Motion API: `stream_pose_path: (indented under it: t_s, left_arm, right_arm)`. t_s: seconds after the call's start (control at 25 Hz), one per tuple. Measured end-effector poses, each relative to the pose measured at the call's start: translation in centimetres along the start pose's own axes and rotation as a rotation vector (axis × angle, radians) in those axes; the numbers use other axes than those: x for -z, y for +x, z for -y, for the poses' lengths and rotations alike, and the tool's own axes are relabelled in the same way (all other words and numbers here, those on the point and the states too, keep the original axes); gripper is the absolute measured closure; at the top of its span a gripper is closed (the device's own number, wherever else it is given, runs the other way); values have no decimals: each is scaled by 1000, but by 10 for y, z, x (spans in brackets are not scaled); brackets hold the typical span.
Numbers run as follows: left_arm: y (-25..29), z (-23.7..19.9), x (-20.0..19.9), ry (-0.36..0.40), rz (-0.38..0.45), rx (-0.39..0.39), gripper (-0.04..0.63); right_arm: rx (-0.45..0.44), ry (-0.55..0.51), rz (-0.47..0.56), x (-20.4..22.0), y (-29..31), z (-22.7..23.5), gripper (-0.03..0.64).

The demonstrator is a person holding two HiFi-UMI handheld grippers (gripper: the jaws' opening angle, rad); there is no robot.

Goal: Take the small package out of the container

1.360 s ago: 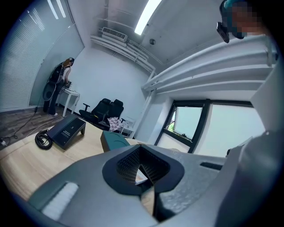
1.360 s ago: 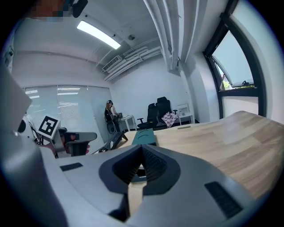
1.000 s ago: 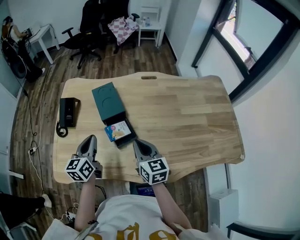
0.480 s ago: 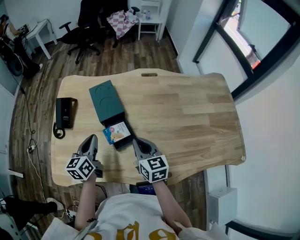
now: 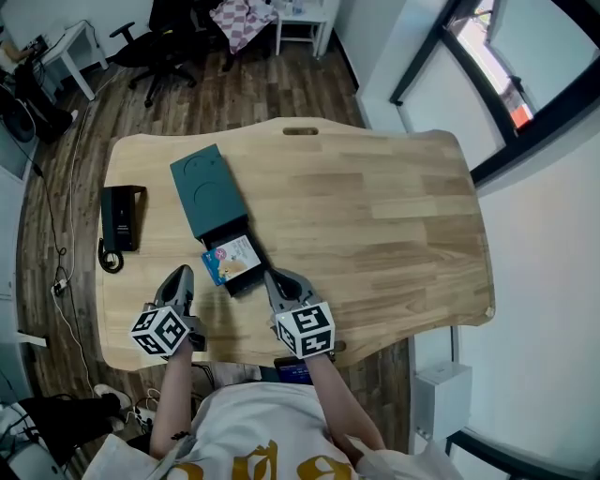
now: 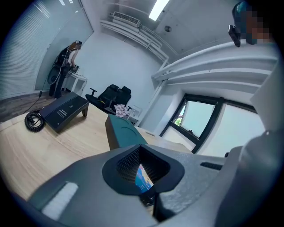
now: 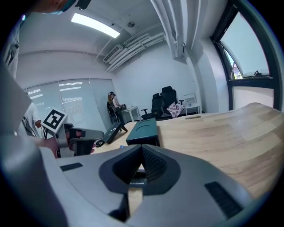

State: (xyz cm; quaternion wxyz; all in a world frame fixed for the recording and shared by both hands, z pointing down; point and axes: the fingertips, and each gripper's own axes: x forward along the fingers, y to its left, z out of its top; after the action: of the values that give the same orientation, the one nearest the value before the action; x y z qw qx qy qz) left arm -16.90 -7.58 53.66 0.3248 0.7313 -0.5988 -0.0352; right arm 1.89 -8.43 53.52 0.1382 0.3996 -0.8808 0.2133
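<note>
A dark teal container [image 5: 204, 190] lies on the wooden table [image 5: 375, 216], its black drawer pulled out toward me. In the drawer lies the small package [image 5: 232, 259], blue and white with a picture on it. My left gripper [image 5: 180, 276] rests shut near the front edge, left of the drawer, holding nothing. My right gripper [image 5: 273, 278] sits shut just right of the drawer's end, also holding nothing. In the left gripper view the container [image 6: 123, 131] stands ahead, and a strip of the package [image 6: 143, 177] shows past the closed jaws. The right gripper view shows the container [image 7: 143, 128] straight ahead.
A black device [image 5: 120, 217] with a coiled cable lies at the table's left edge. Office chairs [image 5: 164, 23] and a small white table [image 5: 302, 19] stand on the wood floor beyond. A window [image 5: 525, 66] is to the right.
The head view has drifted a little, so the table sits lower and further left in frame. Both grippers stay shut in the same places beside the drawer.
</note>
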Motion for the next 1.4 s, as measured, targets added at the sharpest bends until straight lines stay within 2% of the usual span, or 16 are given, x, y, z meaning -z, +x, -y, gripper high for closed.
stream_pose_path:
  t_s: [0.44,0.6,0.84,1.12,1.4]
  left_arm:
    - [27,-16,35,-80,-123,-34,589]
    - [40,-16,47,-129,-173,-19,496]
    - [57,-20,68,-209,-258,-31,402]
    - [68,-22,82,-272,-318,-11,398]
    - [70,-17,84,-329,-333,22,399]
  right_arm:
    - [-18,-11,-70,17,25,12,612]
    - [-33,-6,-88,21,35,14,612]
    - [-40,-16,-107,21,45,23,612]
    - [-36,0,-121,23,50,26,612]
    - [-53,-2,-131,23,56,22,612]
